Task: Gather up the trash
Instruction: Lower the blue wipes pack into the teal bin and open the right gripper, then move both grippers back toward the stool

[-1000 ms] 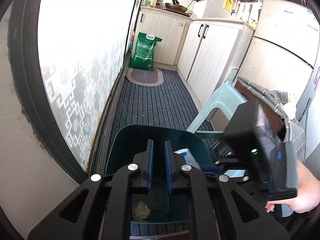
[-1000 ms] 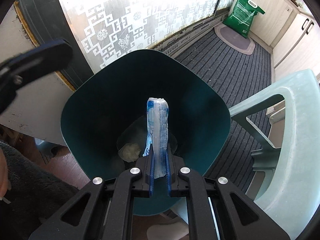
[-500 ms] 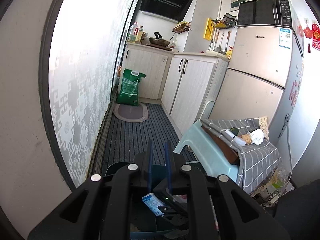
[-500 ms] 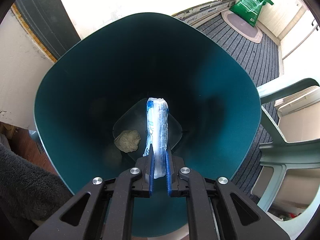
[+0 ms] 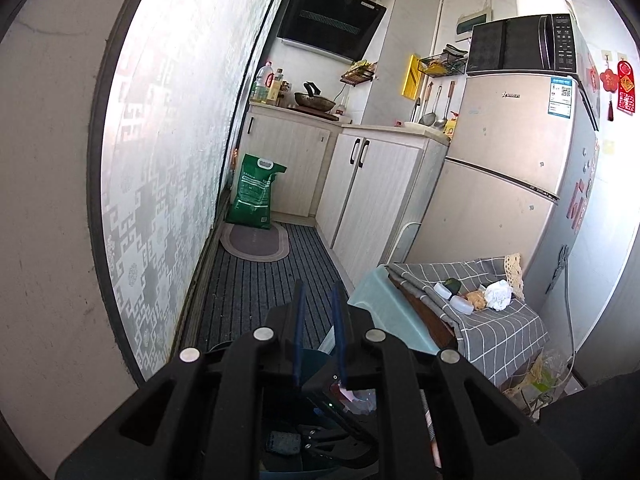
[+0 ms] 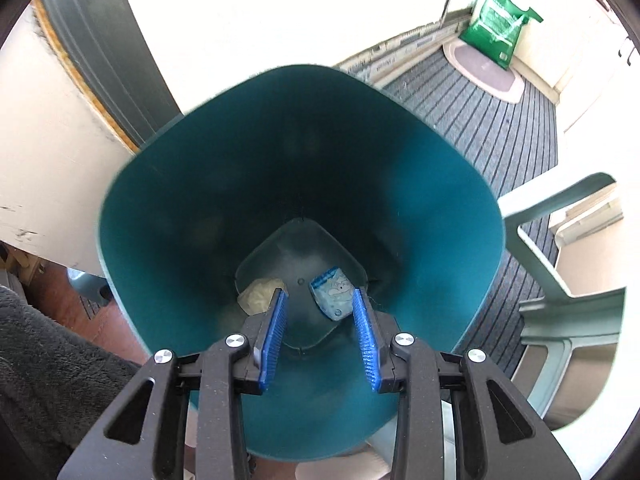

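Black angular right gripper (image 6: 320,334), ribbed blue pads (image 6: 274,332) on its jaws, silver screws, grey fleece sleeve (image 6: 48,364)

Fridge (image 5: 516,184), microwave (image 5: 520,44), green sack (image 5: 256,192)

- Hanging over the teal bin (image 6: 168,216) — right gripper (image 6: 319,312), jaws opening, nothing between the blue pads (image 6: 276,332).
- Lying on the bin floor: blue-and-white packet (image 6: 331,292), crumpled tissue (image 6: 258,300) apart from it.
- Standing just beside the bin — pale green stool (image 6: 560,312).
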Motion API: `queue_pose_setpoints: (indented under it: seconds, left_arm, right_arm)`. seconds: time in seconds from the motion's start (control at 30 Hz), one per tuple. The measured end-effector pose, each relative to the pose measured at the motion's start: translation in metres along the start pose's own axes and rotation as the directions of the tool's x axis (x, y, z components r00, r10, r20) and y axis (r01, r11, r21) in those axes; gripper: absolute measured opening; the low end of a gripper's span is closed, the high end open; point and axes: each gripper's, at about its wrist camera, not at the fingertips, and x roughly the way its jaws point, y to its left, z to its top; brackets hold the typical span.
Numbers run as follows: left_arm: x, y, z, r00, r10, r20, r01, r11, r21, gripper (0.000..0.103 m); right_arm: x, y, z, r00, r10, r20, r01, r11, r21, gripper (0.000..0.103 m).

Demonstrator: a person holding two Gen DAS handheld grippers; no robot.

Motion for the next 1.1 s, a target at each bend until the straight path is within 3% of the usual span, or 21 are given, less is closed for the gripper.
queue_pose_setpoints:
  seconds: [0.17, 0.37, 0.67, 1.1]
  left_arm:
    - [0.000, -0.005, 0.004, 1.000, 0.009, 0.015, -0.009, 1.000, 0.006, 0.020]
    - [0.001, -0.012, 0.009, 0.999, 0.015, 0.040, -0.016, 1.000, 0.013, 0.024]
    - [0.008, -0.029, 0.016, 0.997, 0.020, 0.071, -0.022, 1.000, 0.021, 0.027]
    - [0.049, -0.091, 0.008, 0.999, -0.034, -0.009, 0.035, 0.991, 0.132, 0.034]
  right_arm:
    - [-0.037, 0.003, 0.003, 0.995, 0.033, 0.098, -0.031, 0.999, -0.023, 0.035]
    - [-0.103, 0.000, 0.007, 0.966, 0.077, 0.248, -0.070, 0.997, -0.035, 0.035]
    - [-0.182, -0.021, -0.008, 0.915, -0.006, 0.403, 0.018, 0.999, -0.027, 0.035]
    - [-0.267, -0.120, -0.057, 0.823, -0.185, 0.537, 0.109, 0.979, 0.171, 0.035]
